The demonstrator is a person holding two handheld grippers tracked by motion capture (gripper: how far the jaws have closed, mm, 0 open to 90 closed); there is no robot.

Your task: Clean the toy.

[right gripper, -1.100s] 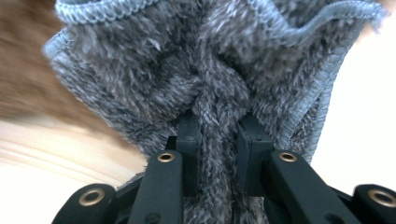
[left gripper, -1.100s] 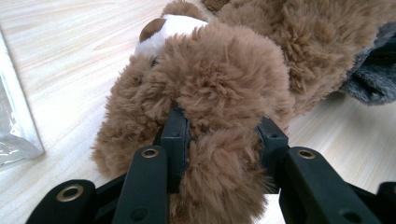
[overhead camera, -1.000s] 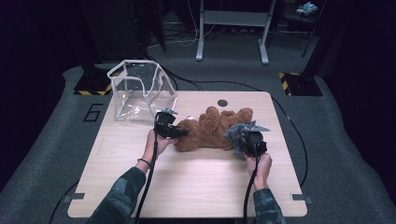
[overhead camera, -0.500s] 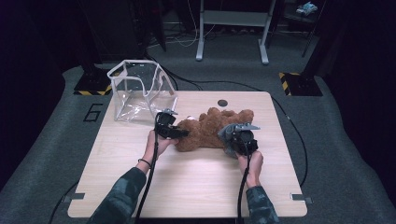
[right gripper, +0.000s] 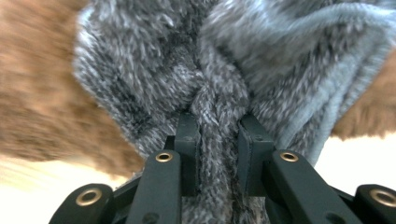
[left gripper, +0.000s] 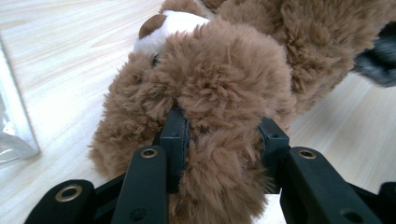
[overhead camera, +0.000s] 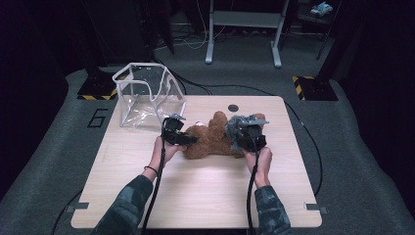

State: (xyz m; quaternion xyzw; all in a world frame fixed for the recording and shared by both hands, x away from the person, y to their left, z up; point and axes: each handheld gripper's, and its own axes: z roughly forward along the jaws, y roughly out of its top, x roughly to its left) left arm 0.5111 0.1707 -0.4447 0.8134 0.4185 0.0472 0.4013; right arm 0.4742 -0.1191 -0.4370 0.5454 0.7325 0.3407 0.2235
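Bear (overhead camera: 211, 141), brown plush, lies on its side mid-table (overhead camera: 195, 196), head toward the left, white muzzle with a brown nose seen in the left gripper view (left gripper: 224, 74). Grey cloth (overhead camera: 239, 123), fuzzy knit, sits over the bear's right end; in the right gripper view it bunches up against brown fur (right gripper: 261, 60).

Left gripper (overhead camera: 182, 139): at the bear's head end, jaws partly closed and pressed into a thick tuft of brown fur, fur bulging out between and above the pads (left gripper: 175, 140). Holding the bear. The hand behind it rests low over the table, forearm in a camo sleeve (overhead camera: 128, 208).

Right gripper (overhead camera: 241, 143): at the other end of the bear, jaws drawn narrow on a gathered fold of the grey cloth, fold squeezed between both pads (right gripper: 187, 154). Cloth held; whether the pads also catch the bear under it, cannot tell. Right gripper view is a bit blurred at the left side.

Clear box (overhead camera: 147, 95), open, white-edged, tilted, sits at the table's far left corner, just beyond the left gripper, apart from the bear. Crinkled clear film shows at the left edge of the left gripper view (left gripper: 11, 140). Small dark disc (overhead camera: 233, 107) on the table near the far edge, beyond the bear. Cables (overhead camera: 250, 196) trail back from both grippers along the forearms.
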